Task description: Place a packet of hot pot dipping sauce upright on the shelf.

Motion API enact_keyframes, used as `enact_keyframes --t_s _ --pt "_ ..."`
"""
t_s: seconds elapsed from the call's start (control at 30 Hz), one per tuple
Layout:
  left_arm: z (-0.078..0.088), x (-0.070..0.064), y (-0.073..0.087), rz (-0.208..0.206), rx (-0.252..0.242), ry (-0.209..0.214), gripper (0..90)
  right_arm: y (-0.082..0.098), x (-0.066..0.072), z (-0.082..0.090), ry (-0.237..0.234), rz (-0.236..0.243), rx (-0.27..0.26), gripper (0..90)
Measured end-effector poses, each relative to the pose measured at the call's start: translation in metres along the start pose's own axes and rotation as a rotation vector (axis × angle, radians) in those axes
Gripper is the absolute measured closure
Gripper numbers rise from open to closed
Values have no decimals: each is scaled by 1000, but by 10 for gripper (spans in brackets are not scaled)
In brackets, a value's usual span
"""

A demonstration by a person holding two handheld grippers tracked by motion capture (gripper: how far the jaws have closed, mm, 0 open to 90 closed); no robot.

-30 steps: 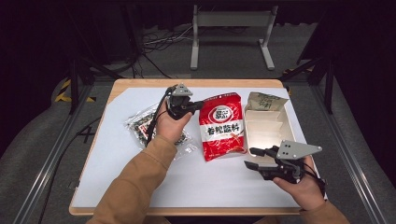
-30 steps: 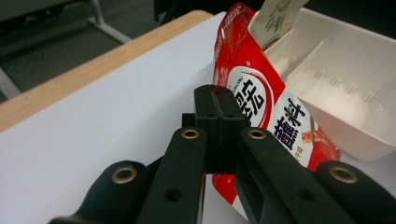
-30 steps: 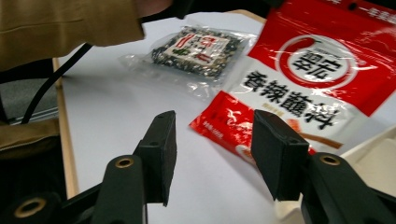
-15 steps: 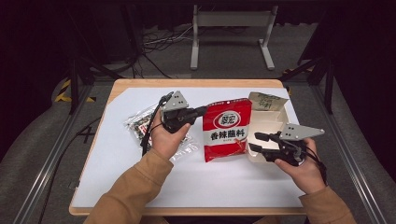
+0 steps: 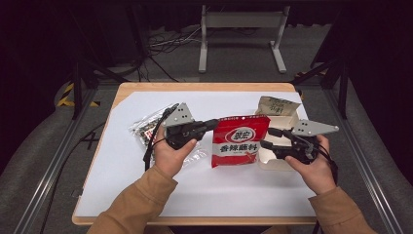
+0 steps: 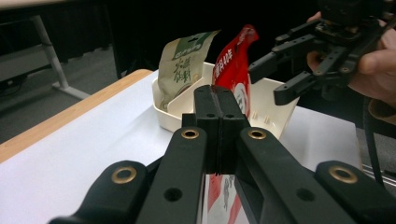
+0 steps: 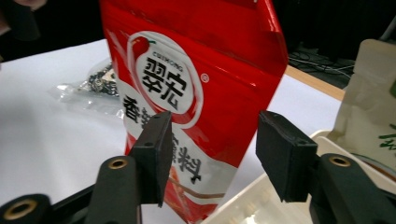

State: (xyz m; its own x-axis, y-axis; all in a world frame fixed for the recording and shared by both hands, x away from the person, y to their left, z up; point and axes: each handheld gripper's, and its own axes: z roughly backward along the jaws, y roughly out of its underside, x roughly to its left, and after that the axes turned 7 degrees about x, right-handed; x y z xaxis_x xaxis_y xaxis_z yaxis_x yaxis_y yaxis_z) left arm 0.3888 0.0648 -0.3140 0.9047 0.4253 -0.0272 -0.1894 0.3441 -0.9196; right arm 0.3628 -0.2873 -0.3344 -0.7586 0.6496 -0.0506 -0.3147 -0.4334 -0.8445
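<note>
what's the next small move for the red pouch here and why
Probably carry the red pouch a little further right, over the white tray. The left gripper is clamped on its top corner so it hangs upright beside the tray, where a tan pouch already stands. The right gripper, jaws just opening, waits to steady it.

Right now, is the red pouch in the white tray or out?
Out. The red pouch hangs upright beside the white tray, pinched at its top edge by the left hand-held gripper.
</note>
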Motion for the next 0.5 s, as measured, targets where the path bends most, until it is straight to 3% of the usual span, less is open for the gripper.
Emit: enact_keyframes --t_s 0.23,0.37,0.5 --pt "2 -3 2 -1 -8 19 900 -10 -10 -10 -61 48 7 388" --pt "3 -3 3 0 -10 24 900 -17 -17 -16 -124 50 -10 392" --pt "4 -2 4 -7 -3 18 900 -25 -20 -22 -155 72 4 414"
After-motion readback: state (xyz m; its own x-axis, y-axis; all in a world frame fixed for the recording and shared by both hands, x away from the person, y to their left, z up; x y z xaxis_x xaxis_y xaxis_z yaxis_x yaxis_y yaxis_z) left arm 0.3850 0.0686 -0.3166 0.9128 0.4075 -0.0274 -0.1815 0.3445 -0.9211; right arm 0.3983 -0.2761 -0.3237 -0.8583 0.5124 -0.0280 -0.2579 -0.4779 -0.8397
